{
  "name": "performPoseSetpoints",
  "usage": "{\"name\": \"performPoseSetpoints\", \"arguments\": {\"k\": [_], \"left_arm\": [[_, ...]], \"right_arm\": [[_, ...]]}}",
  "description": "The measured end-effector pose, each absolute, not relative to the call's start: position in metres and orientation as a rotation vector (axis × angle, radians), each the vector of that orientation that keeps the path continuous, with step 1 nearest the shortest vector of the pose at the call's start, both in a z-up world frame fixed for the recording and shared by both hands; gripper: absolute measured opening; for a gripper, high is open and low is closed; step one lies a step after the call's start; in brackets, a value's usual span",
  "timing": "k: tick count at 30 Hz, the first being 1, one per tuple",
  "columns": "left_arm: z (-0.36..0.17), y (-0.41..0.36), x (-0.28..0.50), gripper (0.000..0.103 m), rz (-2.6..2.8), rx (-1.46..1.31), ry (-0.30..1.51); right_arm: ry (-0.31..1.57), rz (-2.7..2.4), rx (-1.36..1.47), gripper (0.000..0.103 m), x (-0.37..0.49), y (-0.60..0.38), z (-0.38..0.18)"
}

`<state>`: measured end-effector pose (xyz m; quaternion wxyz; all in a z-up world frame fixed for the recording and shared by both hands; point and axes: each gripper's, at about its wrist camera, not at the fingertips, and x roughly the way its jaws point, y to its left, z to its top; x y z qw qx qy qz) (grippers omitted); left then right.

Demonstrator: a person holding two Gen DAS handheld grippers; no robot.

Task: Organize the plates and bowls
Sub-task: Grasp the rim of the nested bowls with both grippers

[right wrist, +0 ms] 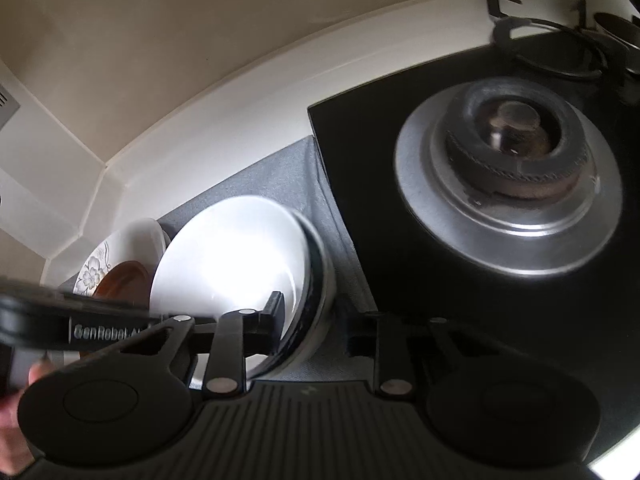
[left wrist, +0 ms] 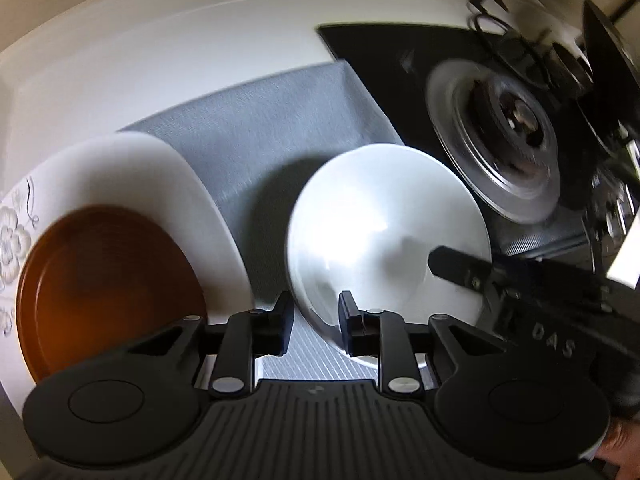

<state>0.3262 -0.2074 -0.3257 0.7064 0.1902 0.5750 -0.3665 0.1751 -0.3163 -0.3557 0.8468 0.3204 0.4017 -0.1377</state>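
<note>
A white bowl sits on a grey mat. My left gripper straddles its near rim, one finger inside and one outside, jaws apart. My right gripper straddles the bowl's right rim the same way; its finger shows inside the bowl in the left wrist view. A brown plate lies on a white flowered plate to the left; both also show in the right wrist view, the brown one on the flowered one.
A black gas hob with a silver burner lies right of the mat. A pan support is at the far right. A white backsplash and beige wall run behind the counter.
</note>
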Motion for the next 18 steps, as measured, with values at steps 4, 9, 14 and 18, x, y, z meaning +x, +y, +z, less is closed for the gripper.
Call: {"name": "performPoseSetpoints", "arguments": {"k": [4,9,14,18], "left_arm": [[-0.326,-0.206,0.311,0.028,-0.806,0.43,1.242],[-0.333,-0.211,0.311,0.039,-0.808,0.389,1.274],[-0.337,-0.209,0.31,0.036,-0.795,0.379,1.26],[-0.336,-0.203,0.31,0.033,-0.783,0.359,1.314]], "right_arm": [[0.869,-0.272,0.643,0.027,0.166,-0.315,-0.356],[0.872,-0.266,0.687,0.034,0.17,-0.323,-0.362],[0.877,-0.284,0.662,0.03,0.176,-0.319,-0.366],[0.867,-0.268,0.709,0.028,0.168,-0.321,-0.368]]}}
